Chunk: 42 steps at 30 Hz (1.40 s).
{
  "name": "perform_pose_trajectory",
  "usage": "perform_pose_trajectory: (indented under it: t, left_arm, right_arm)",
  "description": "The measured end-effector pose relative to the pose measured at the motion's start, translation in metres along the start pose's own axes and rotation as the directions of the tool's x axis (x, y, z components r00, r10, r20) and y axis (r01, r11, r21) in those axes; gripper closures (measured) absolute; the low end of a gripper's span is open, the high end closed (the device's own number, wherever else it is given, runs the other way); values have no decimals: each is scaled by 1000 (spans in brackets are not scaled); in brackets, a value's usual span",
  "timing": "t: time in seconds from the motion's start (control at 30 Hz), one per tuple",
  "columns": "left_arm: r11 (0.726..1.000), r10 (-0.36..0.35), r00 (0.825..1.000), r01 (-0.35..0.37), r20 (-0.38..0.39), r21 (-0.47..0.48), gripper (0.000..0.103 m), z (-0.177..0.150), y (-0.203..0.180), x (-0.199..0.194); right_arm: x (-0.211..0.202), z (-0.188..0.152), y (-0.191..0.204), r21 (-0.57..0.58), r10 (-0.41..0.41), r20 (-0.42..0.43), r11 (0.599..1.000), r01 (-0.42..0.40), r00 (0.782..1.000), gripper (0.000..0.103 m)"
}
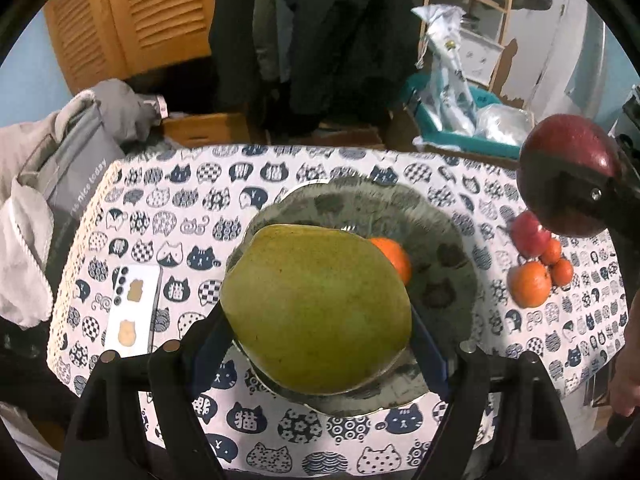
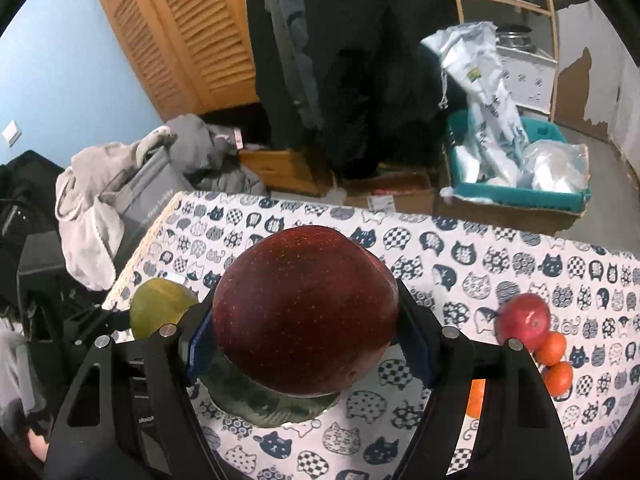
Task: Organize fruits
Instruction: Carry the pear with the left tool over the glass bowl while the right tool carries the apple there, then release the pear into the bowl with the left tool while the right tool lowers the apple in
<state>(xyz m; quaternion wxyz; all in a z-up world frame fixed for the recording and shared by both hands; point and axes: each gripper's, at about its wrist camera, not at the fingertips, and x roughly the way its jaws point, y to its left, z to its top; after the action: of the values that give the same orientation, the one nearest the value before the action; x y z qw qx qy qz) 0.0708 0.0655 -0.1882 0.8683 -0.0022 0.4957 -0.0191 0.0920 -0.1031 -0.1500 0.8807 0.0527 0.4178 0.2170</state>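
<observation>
Now both grippers carry fruit: the left gripper (image 1: 318, 316) has its fingers clamped on a green pomelo (image 1: 316, 308) directly over the glass plate (image 1: 448, 236), which holds 1 orange (image 1: 394, 258). The right gripper (image 2: 304, 330) grips a dark red apple (image 2: 304, 308) beside and higher, so the left is nearer. Loose fruit (image 1: 534, 266) sits on the cat-print worktop (image 1: 192, 208) in a cluttered room.

Two wrist fisheyes, angled steeply down from close above the cat-print table (image 1: 280, 176); shared ground: glass plate (image 1: 440, 248), loose fruit, cluttered room behind.
</observation>
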Motion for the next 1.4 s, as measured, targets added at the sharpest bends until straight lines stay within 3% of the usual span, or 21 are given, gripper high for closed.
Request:
perform_pose_trajectory:
  t: [0.5,0.93,1.1,1.2,1.4]
  left_arm:
    - [999,-13,984,6,-179,-40,20,-23,10,60]
    - [999,-13,973,1,-230,-53,20,-30,10,78]
    - [998,-14,986,5,-167,-56,20,-23,13,66]
    - [996,-35,986,21,-162,-88,17,-21,18,65]
    - [994,-8,990,-7,-142,-105,17,-21,27,56]
  right_arm:
    - [47,-22,14,-30,-2,-108,1000,-1,994,27]
    - [76,-45,16,-41,1,-198,999,-9,980,27]
    - [80,-48,13,-28,4,-213,1000,-10,977,27]
    - [81,-48,11,-18,8,-214,1000,-12,977,27]
    - [86,-46,5,5,16,-232,1000,-15,972,26]
